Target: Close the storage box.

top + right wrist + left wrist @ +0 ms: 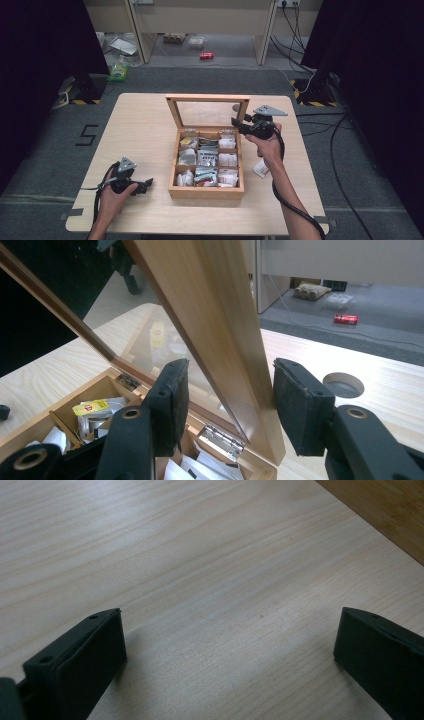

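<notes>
Box lid stands raised at the back of the wooden box, mid-table. Right gripper straddles the lid's side frame; whether it's actually clamped, cannot tell. Left gripper rests spread apart, empty, on the table.

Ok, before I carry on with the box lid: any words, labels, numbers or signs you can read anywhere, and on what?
"5": dark mark on the grey floor left of the table.
Yellow tea-bag tag in the wooden box: print too blurred to read.
White packets in the box: too small to read.
Red can on the floor: lettering unreadable.
</notes>
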